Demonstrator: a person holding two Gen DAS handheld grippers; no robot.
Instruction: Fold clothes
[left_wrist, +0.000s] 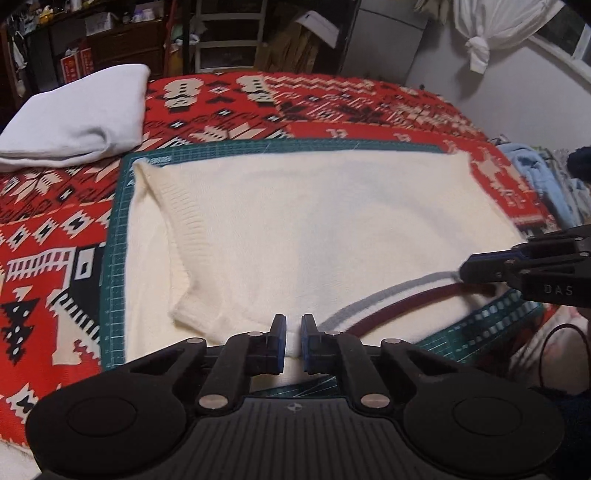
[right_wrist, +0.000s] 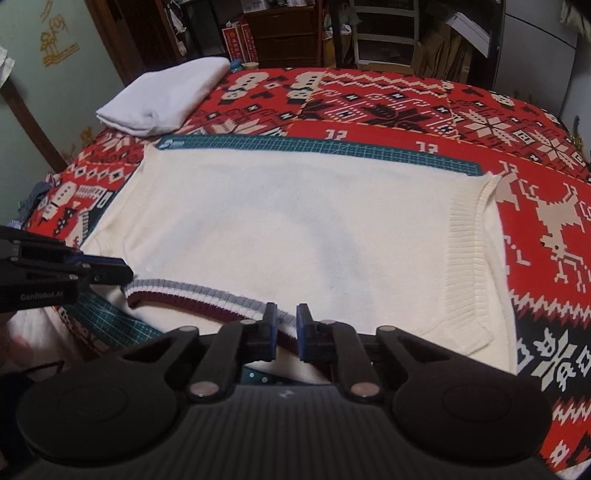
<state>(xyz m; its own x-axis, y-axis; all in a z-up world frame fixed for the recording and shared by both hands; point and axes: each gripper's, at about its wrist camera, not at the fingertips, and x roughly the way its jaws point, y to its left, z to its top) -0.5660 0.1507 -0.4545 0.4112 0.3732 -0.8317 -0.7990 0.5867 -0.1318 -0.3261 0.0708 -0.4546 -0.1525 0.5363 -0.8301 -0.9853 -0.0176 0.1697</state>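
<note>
Sweater hem beside mat edge

Dim room, lit mostly from a window at far right, with a knotted white curtain hanging against a pale grey wall. Along the back, dark wooden drawers crammed with clutter, a white shelf unit, stacked cardboard and a grey cabinet; on the opposite side, a pale green wall with a gold decoration and a dark wooden post. In front, a bed spread with a red patterned blanket.
</note>
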